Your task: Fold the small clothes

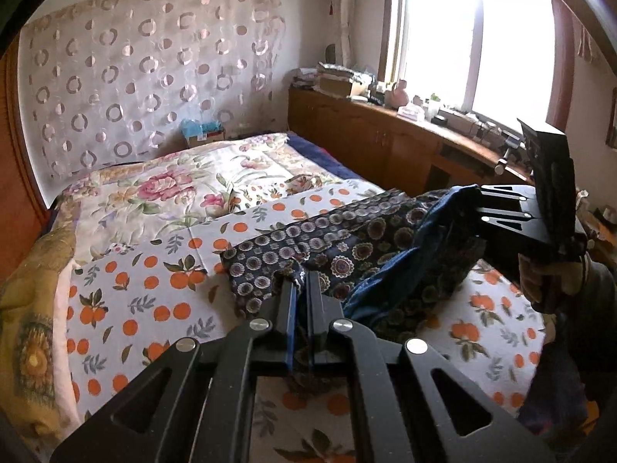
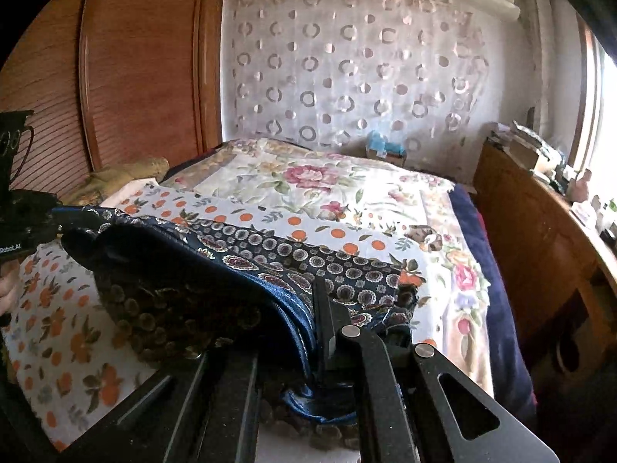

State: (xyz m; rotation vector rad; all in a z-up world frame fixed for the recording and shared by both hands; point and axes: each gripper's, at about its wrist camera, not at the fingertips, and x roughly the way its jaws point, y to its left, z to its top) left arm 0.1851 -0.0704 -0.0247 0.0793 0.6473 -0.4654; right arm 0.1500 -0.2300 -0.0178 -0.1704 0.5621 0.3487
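A small dark navy garment (image 1: 347,247) with round floral medallions is lifted above the bed; it also fills the middle of the right wrist view (image 2: 239,266). My left gripper (image 1: 300,285) is shut on one edge of it, with cloth pinched between the fingers. My right gripper (image 2: 314,301) is shut on the blue-trimmed edge at the other side. The right gripper also shows at the right of the left wrist view (image 1: 482,208), holding the cloth up. The garment sags between the two grippers, its far end resting on the bedspread.
The bed carries a white sheet with orange fruit print (image 1: 154,289) and a floral quilt (image 1: 173,185). A wooden cabinet (image 1: 366,142) with clutter runs under the window at right. A wooden wardrobe (image 2: 135,69) stands at left. A small box (image 1: 204,135) sits by the curtain.
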